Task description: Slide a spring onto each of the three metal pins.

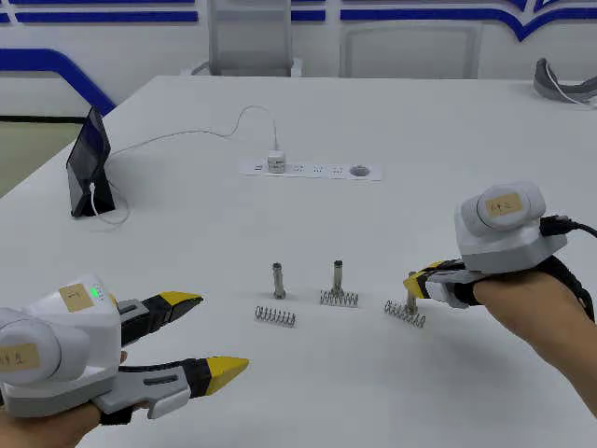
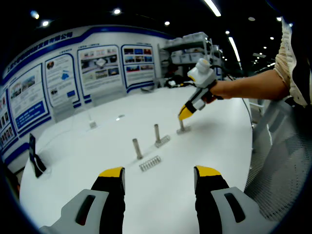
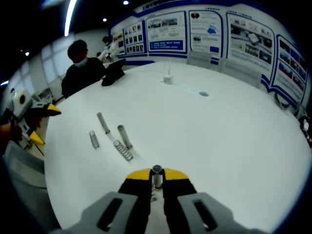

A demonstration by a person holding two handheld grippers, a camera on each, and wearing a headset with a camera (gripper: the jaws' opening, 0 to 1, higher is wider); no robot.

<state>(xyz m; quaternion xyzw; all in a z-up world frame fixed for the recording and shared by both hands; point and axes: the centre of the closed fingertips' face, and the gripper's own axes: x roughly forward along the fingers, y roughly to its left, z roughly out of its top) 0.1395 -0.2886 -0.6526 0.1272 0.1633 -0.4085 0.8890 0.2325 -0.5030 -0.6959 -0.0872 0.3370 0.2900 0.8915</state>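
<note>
While I look down in the head view, worktop (image 1: pixel 280 219): white, with three upright pins in a row and a spring lying flat by each.
Left gripper (image 1: pixel 210 332): low at my left, jaws spread wide, holding nothing, well apart from the pins.
Right gripper (image 1: pixel 417 283): its yellow tips are closed on the right pin (image 1: pixel 410 301).
Right spring (image 1: pixel 405 314): flat on the worktop, just beside that pin's foot.
Middle pin (image 1: pixel 338 278): stands free, with the middle spring (image 1: pixel 339 299) at its foot.
Left pin (image 1: pixel 278 280): stands free, with the left spring (image 1: pixel 275 316) near it on my side.
Left gripper view, my gripper (image 2: pixel 159 171): both tips far apart over bare worktop.
Pins ahead: the left pin (image 2: pixel 138 148) is nearest and the middle pin (image 2: pixel 157 134) lies beyond it.
Other gripper (image 2: pixel 184 112): down at the right pin (image 2: pixel 182 126).
Right gripper view, my gripper (image 3: pixel 157 175): pinching the right pin (image 3: pixel 156 169), whose top shows between the tips.
Beyond: the middle pin (image 3: pixel 123 136) and left pin (image 3: pixel 102 122), each with its spring lying close by.
</note>
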